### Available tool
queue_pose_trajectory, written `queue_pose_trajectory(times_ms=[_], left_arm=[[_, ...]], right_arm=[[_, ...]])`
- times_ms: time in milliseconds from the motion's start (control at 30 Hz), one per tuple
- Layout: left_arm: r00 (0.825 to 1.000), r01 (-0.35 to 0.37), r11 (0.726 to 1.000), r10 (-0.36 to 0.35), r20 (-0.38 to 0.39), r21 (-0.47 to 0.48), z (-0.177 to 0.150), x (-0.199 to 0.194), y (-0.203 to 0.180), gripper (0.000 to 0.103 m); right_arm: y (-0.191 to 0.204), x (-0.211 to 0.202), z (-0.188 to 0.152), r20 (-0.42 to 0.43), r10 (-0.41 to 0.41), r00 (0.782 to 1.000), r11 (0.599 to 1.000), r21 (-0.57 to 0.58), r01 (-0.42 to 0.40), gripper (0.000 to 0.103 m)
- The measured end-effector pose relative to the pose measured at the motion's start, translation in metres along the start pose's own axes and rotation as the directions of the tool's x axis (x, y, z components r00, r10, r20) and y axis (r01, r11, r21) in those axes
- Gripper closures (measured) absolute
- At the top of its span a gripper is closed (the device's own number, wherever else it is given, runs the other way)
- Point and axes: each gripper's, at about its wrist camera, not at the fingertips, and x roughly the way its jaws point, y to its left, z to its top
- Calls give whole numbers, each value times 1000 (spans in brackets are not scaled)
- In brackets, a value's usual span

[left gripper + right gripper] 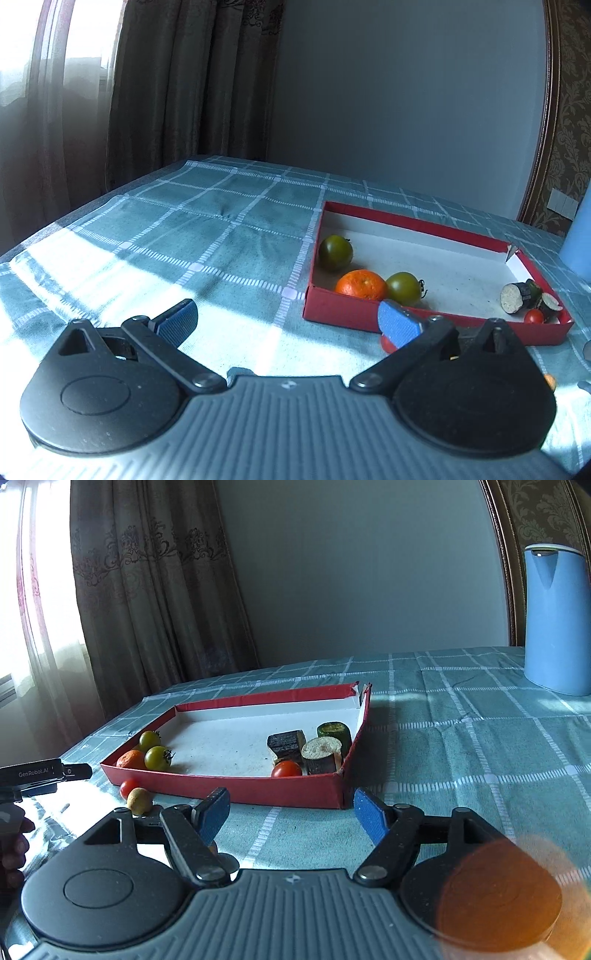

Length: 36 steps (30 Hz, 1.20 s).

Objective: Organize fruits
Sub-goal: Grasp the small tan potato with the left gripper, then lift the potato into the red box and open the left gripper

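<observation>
A red tray [343,312] [258,794] with a white floor lies on the checked tablecloth. Its left end holds two green tomatoes [335,252] [404,288] and an orange mandarin [361,284] [132,759]. Its right end holds cut vegetable chunks [320,752] [513,298] and a red cherry tomato [286,769] [533,316]. Outside the tray's near left corner lie a red cherry tomato [128,786] [387,343] and a small brownish fruit [139,800]. My left gripper [288,319] is open and empty, left of the tray. My right gripper [291,810] is open and empty in front of the tray.
A tall blue jug [556,620] stands at the back right of the table. The left gripper's body [40,773] and a hand show at the right wrist view's left edge. Curtains and a grey wall stand behind. A small orange thing [550,382] peeks beside my left gripper.
</observation>
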Motion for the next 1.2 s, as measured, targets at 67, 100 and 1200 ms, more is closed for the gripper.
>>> queue_pose_trajectory(times_ms=[67, 100, 1200], left_arm=[[1000, -1, 999, 0, 6, 42, -1, -3, -11, 0], [1000, 2, 999, -2, -4, 50, -1, -4, -16, 0], [968, 228, 914, -176, -178, 336, -24, 14, -102, 74]], right_arm=[[-11, -6, -2, 25, 30, 999, 997, 72, -32, 28], [-15, -7, -2, 30, 35, 999, 995, 95, -38, 25], [-19, 0, -4, -9, 50, 999, 990, 135, -48, 20]])
